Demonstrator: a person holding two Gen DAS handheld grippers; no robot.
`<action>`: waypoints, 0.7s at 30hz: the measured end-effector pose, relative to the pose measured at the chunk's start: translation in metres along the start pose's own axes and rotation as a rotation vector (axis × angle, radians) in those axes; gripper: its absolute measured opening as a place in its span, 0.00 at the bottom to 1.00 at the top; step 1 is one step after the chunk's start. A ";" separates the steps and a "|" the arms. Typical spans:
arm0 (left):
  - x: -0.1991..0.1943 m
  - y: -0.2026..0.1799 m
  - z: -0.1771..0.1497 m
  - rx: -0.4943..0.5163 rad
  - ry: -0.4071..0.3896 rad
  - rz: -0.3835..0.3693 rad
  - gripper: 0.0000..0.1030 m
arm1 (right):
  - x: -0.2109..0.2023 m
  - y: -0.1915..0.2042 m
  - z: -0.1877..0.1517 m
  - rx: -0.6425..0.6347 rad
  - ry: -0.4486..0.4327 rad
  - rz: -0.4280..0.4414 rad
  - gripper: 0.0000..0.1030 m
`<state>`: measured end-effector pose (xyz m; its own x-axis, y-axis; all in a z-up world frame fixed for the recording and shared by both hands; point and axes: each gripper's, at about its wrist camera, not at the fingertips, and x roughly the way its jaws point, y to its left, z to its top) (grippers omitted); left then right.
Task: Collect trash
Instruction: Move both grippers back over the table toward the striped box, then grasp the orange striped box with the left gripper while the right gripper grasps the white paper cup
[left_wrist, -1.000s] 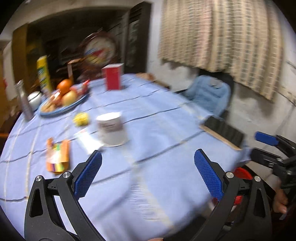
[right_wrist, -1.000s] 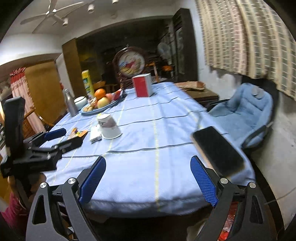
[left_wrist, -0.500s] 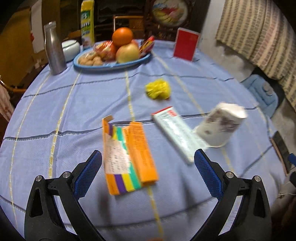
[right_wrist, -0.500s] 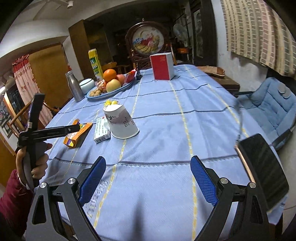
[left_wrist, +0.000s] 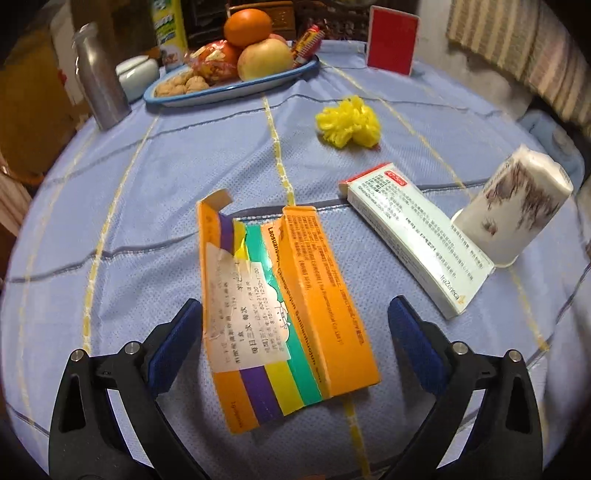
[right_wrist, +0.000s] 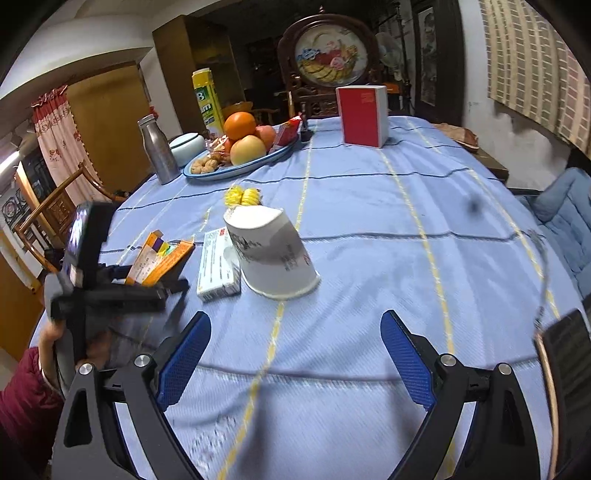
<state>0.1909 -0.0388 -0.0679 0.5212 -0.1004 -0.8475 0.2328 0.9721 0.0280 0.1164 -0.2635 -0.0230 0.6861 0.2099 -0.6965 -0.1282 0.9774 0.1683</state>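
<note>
Four pieces of trash are lying on the blue tablecloth (left_wrist: 147, 177): one flattened orange carton (left_wrist: 280, 306), one white medicine box (left_wrist: 413, 240), one overturned paper cup (left_wrist: 513, 214) and one crumpled yellow wrapper (left_wrist: 349, 122). The left gripper (left_wrist: 291, 343) is straddling the orange carton, fingers spread wide, gripping nothing. The right gripper (right_wrist: 295, 362) is hovering wide open, empty, near the paper cup.

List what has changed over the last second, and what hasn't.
The left gripper swung in from the table edge and now straddles the orange box, jaws open. The right gripper advanced toward the paper cup, also open. Nothing grasped; the trash stayed put.
</note>
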 end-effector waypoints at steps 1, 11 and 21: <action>0.001 0.002 0.000 -0.009 0.000 -0.005 0.95 | 0.005 0.002 0.004 -0.005 0.003 -0.001 0.90; 0.006 0.003 0.005 -0.017 -0.021 0.000 0.95 | 0.059 0.024 0.042 -0.045 0.024 0.030 0.94; 0.006 0.002 0.005 -0.017 -0.022 0.001 0.95 | 0.102 0.017 0.046 -0.015 0.091 0.021 0.95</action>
<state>0.1983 -0.0380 -0.0702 0.5395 -0.1041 -0.8355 0.2187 0.9756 0.0197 0.2166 -0.2264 -0.0589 0.6157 0.2309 -0.7534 -0.1530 0.9729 0.1731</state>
